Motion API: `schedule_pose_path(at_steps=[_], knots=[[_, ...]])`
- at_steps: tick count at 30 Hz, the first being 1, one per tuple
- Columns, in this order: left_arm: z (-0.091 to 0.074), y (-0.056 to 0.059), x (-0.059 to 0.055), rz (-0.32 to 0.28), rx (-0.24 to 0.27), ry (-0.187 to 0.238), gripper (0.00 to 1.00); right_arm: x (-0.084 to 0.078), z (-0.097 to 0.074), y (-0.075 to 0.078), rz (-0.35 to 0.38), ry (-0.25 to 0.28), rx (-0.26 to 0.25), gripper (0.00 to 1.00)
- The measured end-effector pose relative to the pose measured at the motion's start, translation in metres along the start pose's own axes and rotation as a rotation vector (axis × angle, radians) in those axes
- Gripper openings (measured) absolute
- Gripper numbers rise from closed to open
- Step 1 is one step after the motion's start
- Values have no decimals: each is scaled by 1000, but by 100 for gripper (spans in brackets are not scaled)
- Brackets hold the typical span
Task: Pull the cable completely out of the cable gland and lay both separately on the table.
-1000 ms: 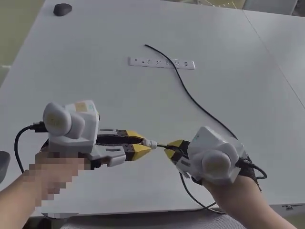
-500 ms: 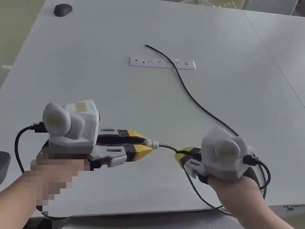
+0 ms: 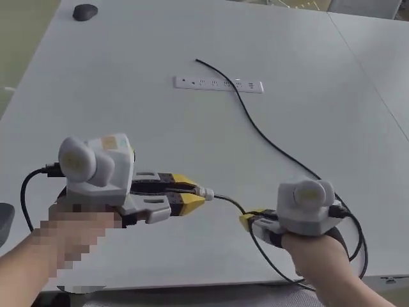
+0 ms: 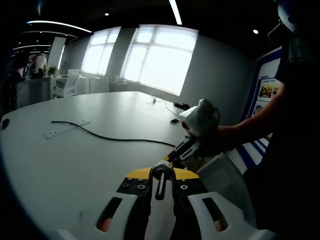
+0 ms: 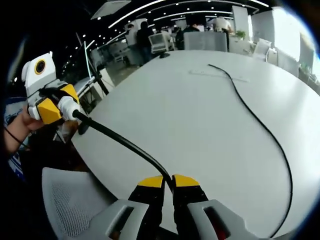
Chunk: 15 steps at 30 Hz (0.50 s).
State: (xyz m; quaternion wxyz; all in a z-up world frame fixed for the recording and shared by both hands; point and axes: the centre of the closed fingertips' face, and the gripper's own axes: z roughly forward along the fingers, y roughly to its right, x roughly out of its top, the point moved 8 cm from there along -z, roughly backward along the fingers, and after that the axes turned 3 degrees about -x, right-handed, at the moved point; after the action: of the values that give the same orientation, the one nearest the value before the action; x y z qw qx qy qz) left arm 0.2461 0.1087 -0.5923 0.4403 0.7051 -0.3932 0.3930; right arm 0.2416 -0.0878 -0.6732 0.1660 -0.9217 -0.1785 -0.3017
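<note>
The left gripper [image 3: 192, 195] has its jaws clamped on the white cable gland [image 3: 203, 191], which pokes out past their yellow tips toward 3 o'clock in the head view. The black cable [image 3: 227, 199] leaves the gland and sags toward 4 o'clock, where the right gripper [image 3: 250, 219] has its jaws pinched together on it. Both grippers are over the near edge of the white table [image 3: 160, 128]. A power strip [image 3: 217, 84] lies at 12 o'clock and a mouse [image 3: 84, 11] at 11.

Mouse [image 3: 84, 11] at far left corner of worktop [image 3: 128, 96]. Power strip [image 3: 217, 84] far centre; cable [image 3: 268, 142] crosses it, running to near right.
</note>
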Motion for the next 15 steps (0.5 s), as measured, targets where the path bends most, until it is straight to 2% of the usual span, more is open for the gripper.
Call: schedule_pose_path(at_steps=[10,13,15], knots=[[-1,1,0,-4,1,1,15,-1,0,-2,-11,4,-5,1],[-1,1,0,-4,3,4,15,1,-2,-3,-126,24,-27,1],[-2,0,1,-5,5,9,15,0,-3,-5,-151,29,-23,1]])
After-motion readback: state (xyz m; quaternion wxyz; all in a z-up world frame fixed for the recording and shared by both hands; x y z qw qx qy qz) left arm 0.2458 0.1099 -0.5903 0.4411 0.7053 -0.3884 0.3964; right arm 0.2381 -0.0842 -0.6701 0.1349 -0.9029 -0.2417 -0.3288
